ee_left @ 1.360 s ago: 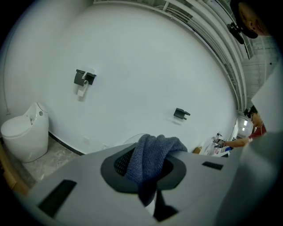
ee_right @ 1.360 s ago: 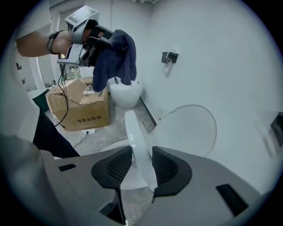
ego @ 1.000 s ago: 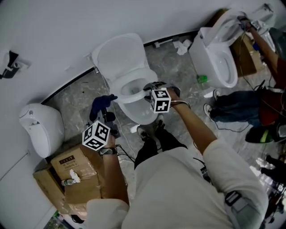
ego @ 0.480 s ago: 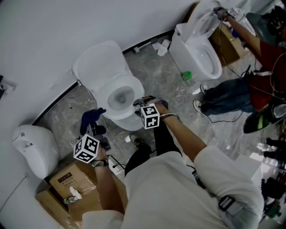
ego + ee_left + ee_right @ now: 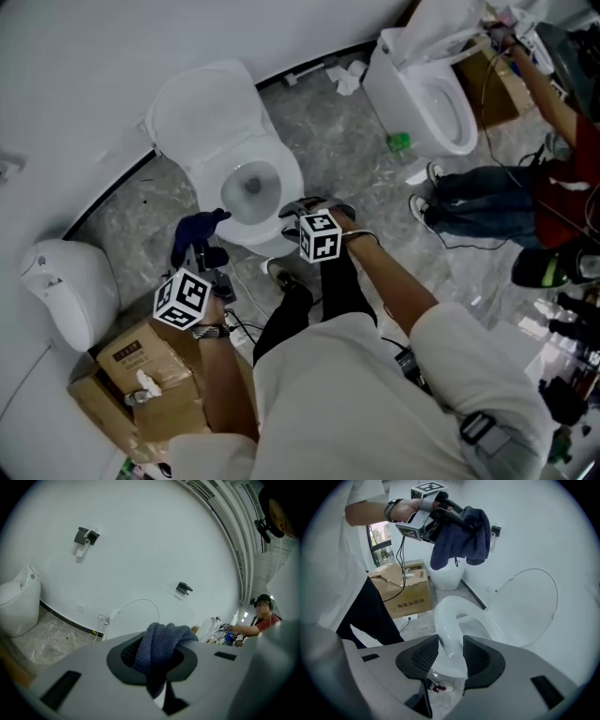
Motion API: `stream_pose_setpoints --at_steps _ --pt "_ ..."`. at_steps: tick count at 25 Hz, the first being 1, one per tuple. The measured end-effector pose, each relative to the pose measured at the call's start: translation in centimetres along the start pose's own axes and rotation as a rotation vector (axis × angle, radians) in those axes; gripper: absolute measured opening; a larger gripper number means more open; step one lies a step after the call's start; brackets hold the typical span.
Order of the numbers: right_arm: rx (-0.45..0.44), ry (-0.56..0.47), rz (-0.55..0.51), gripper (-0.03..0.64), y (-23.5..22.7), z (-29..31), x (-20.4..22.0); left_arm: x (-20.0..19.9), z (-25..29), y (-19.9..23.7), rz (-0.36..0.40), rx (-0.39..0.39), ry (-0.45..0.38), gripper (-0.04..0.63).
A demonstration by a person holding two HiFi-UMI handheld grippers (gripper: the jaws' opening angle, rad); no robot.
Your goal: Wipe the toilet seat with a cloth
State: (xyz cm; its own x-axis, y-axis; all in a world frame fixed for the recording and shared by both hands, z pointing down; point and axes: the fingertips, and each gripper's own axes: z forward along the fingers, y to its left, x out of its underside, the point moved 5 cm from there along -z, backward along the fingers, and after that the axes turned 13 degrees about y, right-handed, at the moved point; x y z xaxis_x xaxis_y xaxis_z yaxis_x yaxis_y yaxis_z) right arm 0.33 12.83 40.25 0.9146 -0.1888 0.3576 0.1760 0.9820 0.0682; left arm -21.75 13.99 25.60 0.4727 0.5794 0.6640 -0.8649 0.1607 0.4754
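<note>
A white toilet stands against the wall with its lid [image 5: 202, 112] up and its seat [image 5: 286, 173] ringing the bowl. My right gripper [image 5: 289, 214] is at the seat's front rim. In the right gripper view the seat [image 5: 450, 620] runs between the pads of my right gripper [image 5: 451, 654]; the jaws have just been opening and stand wide, close on either side of it. My left gripper [image 5: 202, 248] hangs left of the bowl, shut on a dark blue cloth [image 5: 197, 230]. The cloth [image 5: 161, 641] bunches between its pads, and it [image 5: 461, 536] droops from the jaws in the right gripper view.
A cardboard box [image 5: 141, 361] sits at my lower left, beside another white fixture [image 5: 66, 286]. A second toilet [image 5: 441, 94] stands at the upper right, where another person [image 5: 506, 206] sits on the floor. A green object [image 5: 400, 142] lies between the toilets. My shoe [image 5: 278, 272] is under the bowl's front.
Both grippers have sunk a little. The right stays at the seat's front rim; the left, still holding the cloth, has drifted closer to the bowl's left side.
</note>
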Motion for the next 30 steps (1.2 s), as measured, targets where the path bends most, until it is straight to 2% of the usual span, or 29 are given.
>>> stream_pose_setpoints --at_steps 2,6,13,19,25,30 --pt "-0.011 -0.011 0.018 0.178 0.6 0.2 0.5 0.9 0.7 -0.7 -0.003 0.01 0.012 0.031" --pt "-0.034 0.038 0.026 0.178 1.8 1.7 1.2 2.3 2.1 -0.8 -0.026 0.024 0.035 0.031" --pt "-0.039 0.1 0.057 0.178 3.4 4.1 1.8 2.4 2.7 -0.4 -0.023 0.043 0.057 0.031" --pt "-0.065 0.095 0.189 0.178 4.6 5.5 2.2 2.8 3.0 0.2 -0.005 0.05 0.082 0.031" --pt "-0.055 0.166 0.149 0.178 6.4 7.6 3.4 4.0 3.9 1.2 -0.014 0.048 0.108 0.031" --pt "-0.088 0.211 0.156 0.178 7.8 9.9 4.4 5.1 4.5 1.9 0.006 0.04 0.136 0.031"
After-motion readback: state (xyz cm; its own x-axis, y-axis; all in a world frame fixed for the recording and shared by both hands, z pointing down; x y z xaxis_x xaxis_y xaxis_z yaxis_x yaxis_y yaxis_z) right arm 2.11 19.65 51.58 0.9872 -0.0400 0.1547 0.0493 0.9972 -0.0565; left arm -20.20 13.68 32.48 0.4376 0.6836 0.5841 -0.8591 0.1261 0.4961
